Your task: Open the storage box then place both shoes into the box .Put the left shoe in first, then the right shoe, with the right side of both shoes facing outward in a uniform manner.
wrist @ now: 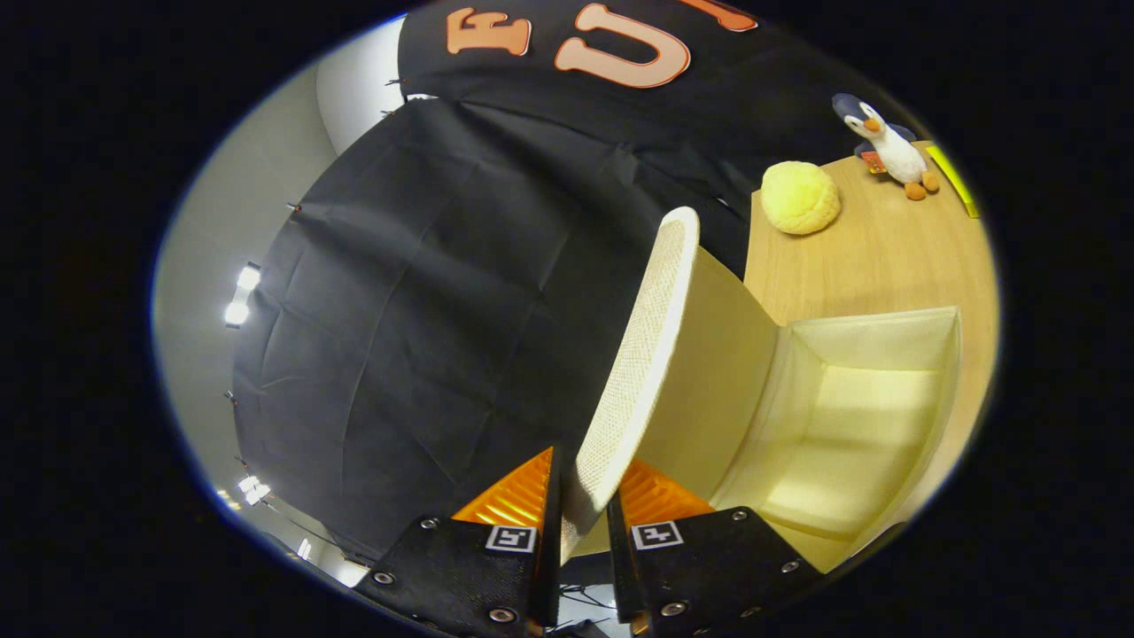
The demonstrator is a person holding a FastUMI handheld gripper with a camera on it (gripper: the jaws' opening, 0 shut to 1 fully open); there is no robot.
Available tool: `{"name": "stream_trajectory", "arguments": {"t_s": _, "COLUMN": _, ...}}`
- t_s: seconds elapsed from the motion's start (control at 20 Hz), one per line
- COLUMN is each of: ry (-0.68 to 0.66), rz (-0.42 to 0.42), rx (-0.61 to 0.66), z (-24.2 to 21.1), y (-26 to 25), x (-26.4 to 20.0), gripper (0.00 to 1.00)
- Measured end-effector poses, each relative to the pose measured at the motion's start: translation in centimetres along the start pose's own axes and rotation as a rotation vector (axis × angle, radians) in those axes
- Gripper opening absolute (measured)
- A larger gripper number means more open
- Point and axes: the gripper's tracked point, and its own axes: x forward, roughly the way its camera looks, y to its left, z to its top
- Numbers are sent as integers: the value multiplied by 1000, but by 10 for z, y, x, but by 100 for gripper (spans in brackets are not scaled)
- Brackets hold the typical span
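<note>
The gripper (pixel 585 496) was closed on the edge of the box lid (pixel 642 354), one finger pressing each face. The lid stood raised, hinged to the open cream box (pixel 948 372) on the wooden desk (pixel 850 266). A yellow plush ball (pixel 799 198) and a toy penguin (pixel 890 146) sat near the desk's far edge.

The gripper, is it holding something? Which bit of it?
Yes. The gripper is shut on the lid of the storage box, pinching the lid's free edge between both fingers. The lid is lifted and the box is open.
</note>
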Motion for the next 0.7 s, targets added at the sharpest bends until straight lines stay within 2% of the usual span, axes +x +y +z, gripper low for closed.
{"name": "stream_trajectory", "arguments": {"t_s": 0.2, "ry": 16, "rz": -25, "rx": 44, "z": 4, "y": 14, "x": 51, "gripper": 25}}
{"name": "stream_trajectory", "arguments": {"t_s": 0.25, "ry": 35, "rz": -43, "rx": 56, "z": -2, "y": 15, "x": 64, "gripper": 28}}
{"name": "stream_trajectory", "arguments": {"t_s": 0.3, "ry": 57, "rz": -61, "rx": 60, "z": -7, "y": 16, "x": 73, "gripper": 35}}
{"name": "stream_trajectory", "arguments": {"t_s": 0.45, "ry": 81, "rz": -89, "rx": 3, "z": -14, "y": 20, "x": 84, "gripper": 67}}
{"name": "stream_trajectory", "arguments": {"t_s": 0.55, "ry": 69, "rz": -97, "rx": -41, "z": -10, "y": 24, "x": 77, "gripper": 83}}
{"name": "stream_trajectory", "arguments": {"t_s": 0.7, "ry": 40, "rz": -141, "rx": -110, "z": 6, "y": 23, "x": 63, "gripper": 88}}
